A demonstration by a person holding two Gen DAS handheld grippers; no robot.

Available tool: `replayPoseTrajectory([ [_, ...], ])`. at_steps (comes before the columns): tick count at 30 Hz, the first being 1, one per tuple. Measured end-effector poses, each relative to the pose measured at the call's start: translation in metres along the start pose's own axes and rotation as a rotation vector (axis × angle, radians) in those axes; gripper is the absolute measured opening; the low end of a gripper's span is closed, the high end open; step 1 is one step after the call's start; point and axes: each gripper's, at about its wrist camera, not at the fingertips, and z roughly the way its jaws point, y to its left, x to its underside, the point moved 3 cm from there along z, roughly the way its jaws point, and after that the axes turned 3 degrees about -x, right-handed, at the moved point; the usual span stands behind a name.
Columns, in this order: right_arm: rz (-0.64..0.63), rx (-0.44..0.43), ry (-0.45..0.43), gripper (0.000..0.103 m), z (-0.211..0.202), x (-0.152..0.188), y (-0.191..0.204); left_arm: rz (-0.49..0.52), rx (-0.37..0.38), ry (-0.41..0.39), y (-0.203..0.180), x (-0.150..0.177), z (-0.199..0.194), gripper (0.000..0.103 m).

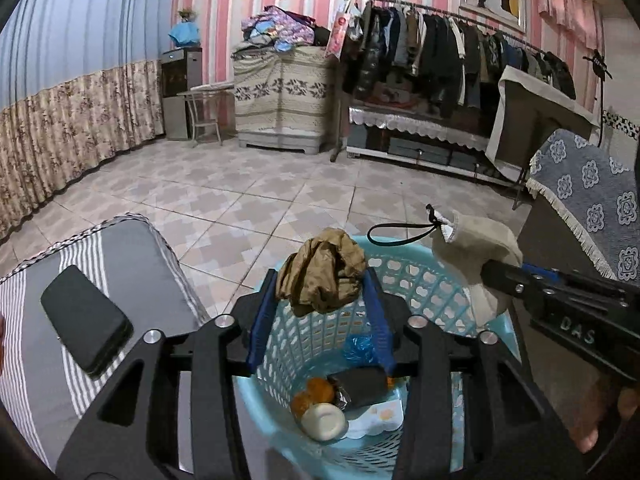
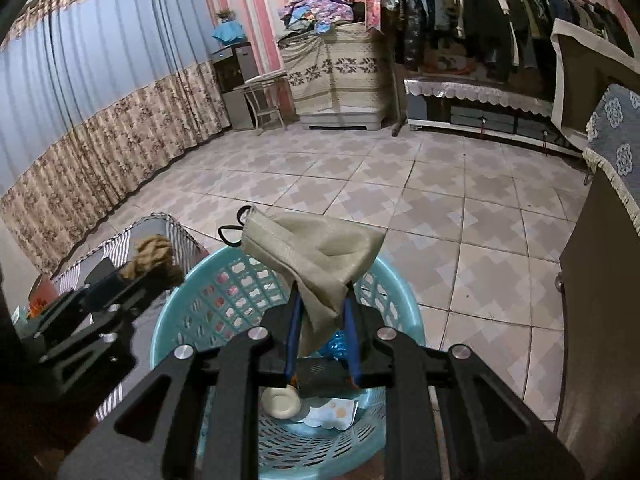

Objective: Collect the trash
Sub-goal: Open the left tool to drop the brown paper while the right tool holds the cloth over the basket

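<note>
A light blue plastic basket (image 1: 424,280) stands on the floor below both grippers; it also shows in the right wrist view (image 2: 224,280). Inside lie an orange peel (image 1: 312,394), a white cup (image 1: 324,422), a blue wrapper (image 1: 358,346) and a dark packet (image 1: 360,386). My left gripper (image 1: 324,280) is shut on a crumpled brown paper wad (image 1: 324,276) above the basket. My right gripper (image 2: 322,300) is shut on a beige face mask (image 2: 316,248) with black ear loops, held over the basket rim; the mask also shows in the left wrist view (image 1: 476,252).
A striped grey cushioned seat (image 1: 120,264) at the left holds a black phone (image 1: 86,320). A dark cabinet with a blue patterned cloth (image 1: 592,208) stands at the right. Tiled floor (image 2: 400,192) stretches ahead to a clothes rack (image 1: 448,40) and a covered chest.
</note>
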Motion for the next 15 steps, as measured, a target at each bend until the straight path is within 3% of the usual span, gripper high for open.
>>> replayPoseTrajectory([
  [8, -0.009, -0.013, 0.028, 0.02, 0.009, 0.001, 0.006, -0.043, -0.052, -0.012, 0.017, -0.008, -0.004, 0.076],
  [15, -0.031, -0.009, 0.046, 0.02, 0.014, 0.002, 0.013, -0.048, -0.101, -0.021, 0.033, -0.012, -0.011, 0.086],
])
